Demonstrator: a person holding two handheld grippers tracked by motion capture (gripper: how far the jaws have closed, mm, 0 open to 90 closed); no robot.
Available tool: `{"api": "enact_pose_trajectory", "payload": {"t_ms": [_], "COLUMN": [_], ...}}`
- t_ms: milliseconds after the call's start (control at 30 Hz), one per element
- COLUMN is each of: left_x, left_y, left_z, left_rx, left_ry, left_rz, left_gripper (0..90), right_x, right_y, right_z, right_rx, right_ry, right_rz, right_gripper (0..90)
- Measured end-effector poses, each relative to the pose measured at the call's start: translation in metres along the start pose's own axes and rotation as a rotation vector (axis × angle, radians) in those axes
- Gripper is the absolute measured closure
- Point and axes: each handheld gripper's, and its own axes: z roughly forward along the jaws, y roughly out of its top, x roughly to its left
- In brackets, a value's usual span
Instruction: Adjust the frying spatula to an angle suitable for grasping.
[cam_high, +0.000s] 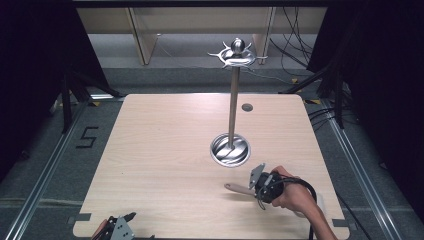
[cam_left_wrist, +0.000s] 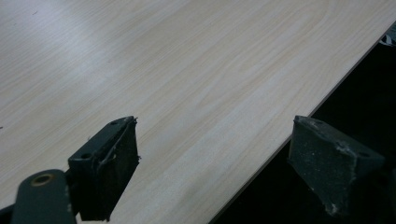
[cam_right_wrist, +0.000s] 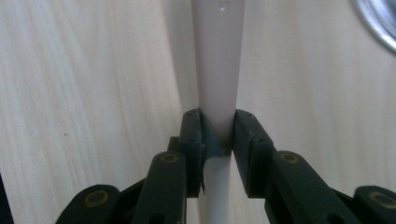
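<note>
Black jaws of the right gripper (cam_right_wrist: 218, 135) are pressed against both sides of a pale, beige handle (cam_right_wrist: 218, 56), pinching it where it narrows; the handle runs straight away from them over the wooden table (cam_right_wrist: 84, 93). From above, the person's right hand (cam_high: 295, 195) holds that gripper (cam_high: 251, 187) near the table's front right part, and the handle (cam_high: 235, 188) pokes out to the left, low over the wood (whether it touches the surface I cannot tell). What sort of utensil it belongs to is hidden by the gripper.

Just beyond it stands a metal rack (cam_high: 233, 100): a round shiny base (cam_high: 230, 149), an upright pole and a ring of hooks with a knob on top (cam_high: 237, 52). The handle's tip lies near the base but apart from it.

At the front left corner the left gripper (cam_high: 122, 225) sits by the table's edge, well apart from the other. Its own view shows its jaws spread wide with nothing between them, one over the tabletop (cam_left_wrist: 187, 70), the other past the edge.
</note>
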Motion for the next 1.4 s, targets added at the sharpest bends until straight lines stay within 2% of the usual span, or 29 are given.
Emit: {"api": "enact_pose_trajectory", "payload": {"t_ms": [33, 67, 100, 133, 167, 200, 233, 267, 333, 367, 467, 533, 600, 667, 733, 767, 800, 833, 867, 900, 933, 967, 1100, 1133, 1233, 1267, 1300, 1333, 1400], "left_x": [0.000, 0.000, -0.001, -0.001, -0.001, 0.000, -0.001, 0.000, -0.001, -0.001, -0.001, 0.000, 0.000, 0.001, 0.002, 0.003, 0.004, 0.002, 0.003, 0.002, 0.003, 0.002, 0.001, 0.002, 0.002, 0.003, 0.003, 0.002, 0.002], "left_y": [0.000, 0.000, 0.000, 0.000, 0.000, 0.000, 0.000, -0.001, -0.001, -0.001, -0.001, 0.000, 0.000, 0.000, -0.002, -0.001, -0.001, -0.001, -0.002, -0.001, -0.001, -0.001, -0.001, -0.002, -0.001, -0.001, -0.001, -0.002, -0.002], "left_z": [0.000, 0.000, 0.001, 0.001, 0.001, 0.000, 0.000, 0.000, 0.001, 0.001, 0.001, 0.000, 0.000, -0.002, -0.001, -0.002, -0.003, -0.001, -0.001, -0.001, -0.002, 0.000, -0.001, 0.000, 0.000, -0.001, 0.000, 0.001, 0.001], "left_rx": [0.002, 0.002, -0.012, -0.013, -0.013, 0.000, -0.019, -0.017, -0.026, -0.019, -0.013, -0.011, -0.014, -0.004, -0.032, -0.015, -0.007, -0.039, -0.028, -0.019, 0.003, -0.009, 0.001, -0.017, -0.012, 0.014, 0.006, -0.010, -0.002], "left_ry": [-0.001, 0.000, 0.017, 0.016, 0.017, -0.007, 0.001, 0.006, 0.008, 0.012, 0.017, 0.013, 0.012, 0.007, 0.013, 0.024, 0.015, 0.019, 0.025, 0.027, 0.007, 0.018, -0.005, 0.010, 0.012, 0.005, 0.010, 0.018, 0.018], "left_rz": [-0.003, -0.001, -0.006, -0.007, -0.006, -0.008, -0.020, -0.008, -0.020, -0.010, -0.005, -0.002, -0.004, -0.009, -0.022, -0.014, -0.014, -0.046, -0.024, -0.023, -0.013, -0.007, -0.016, -0.013, -0.015, 0.000, -0.003, -0.009, -0.010], "left_gripper": [15.1, 15.1, 15.1, 15.1, 15.1, 15.1, 15.1, 15.1, 15.1, 15.1, 15.1, 15.1, 15.1, 15.1, 15.1, 15.1, 15.1, 15.1, 15.1, 15.1, 15.1, 15.1, 15.1, 15.1, 15.1, 15.1, 15.1, 15.1, 15.1], "right_x": [-0.004, 0.000, -0.001, -0.005, -0.006, -0.007, -0.010, -0.012, -0.014, -0.015, -0.018, -0.017, -0.019, -0.023, -0.024, -0.024, -0.025, -0.026, -0.027, -0.028, -0.028, -0.029, -0.030, -0.032, -0.033, -0.035, -0.034, -0.035, -0.035], "right_y": [-0.002, -0.005, -0.008, -0.010, -0.012, -0.014, -0.016, -0.018, -0.021, -0.023, -0.027, -0.031, -0.036, -0.040, -0.044, -0.046, -0.048, -0.050, -0.052, -0.053, -0.054, -0.055, -0.054, -0.055, -0.055, -0.054, -0.052, -0.051, -0.048], "right_z": [-0.003, -0.008, -0.011, -0.013, -0.015, -0.017, -0.019, -0.021, -0.025, -0.027, -0.035, -0.043, -0.050, -0.055, -0.061, -0.064, -0.067, -0.069, -0.072, -0.074, -0.076, -0.078, -0.083, -0.086, -0.090, -0.090, -0.091, -0.092, -0.093], "right_rx": [-0.033, -0.038, -0.079, -0.111, -0.123, -0.141, -0.167, -0.177, -0.210, -0.224, -0.269, -0.303, -0.352, -0.393, -0.422, -0.445, -0.457, -0.464, -0.479, -0.485, -0.501, -0.522, -0.593, -0.605, -0.640, -0.663, -0.666, -0.687, -0.702], "right_ry": [-0.010, -0.019, -0.051, -0.059, -0.065, -0.071, -0.073, -0.070, -0.090, -0.091, -0.113, -0.112, -0.126, -0.148, -0.145, -0.151, -0.156, -0.155, -0.162, -0.151, -0.153, -0.157, -0.171, -0.175, -0.155, -0.159, -0.140, -0.155, -0.135], "right_rz": [-0.015, 0.098, 0.106, 0.095, 0.110, 0.119, 0.133, 0.140, 0.176, 0.167, 0.205, 0.256, 0.276, 0.257, 0.293, 0.309, 0.319, 0.328, 0.333, 0.330, 0.340, 0.346, 0.377, 0.378, 0.426, 0.412, 0.426, 0.424, 0.439], "right_gripper": [74.9, 74.9, 74.9, 74.9, 74.9, 74.9, 74.9, 74.9, 74.9, 74.9, 74.9, 74.9, 74.9, 75.0, 75.0, 74.9, 75.0, 75.0, 74.9, 75.0, 74.9, 75.0, 75.1, 75.0, 75.0, 75.1, 75.0, 75.1, 75.1]}}
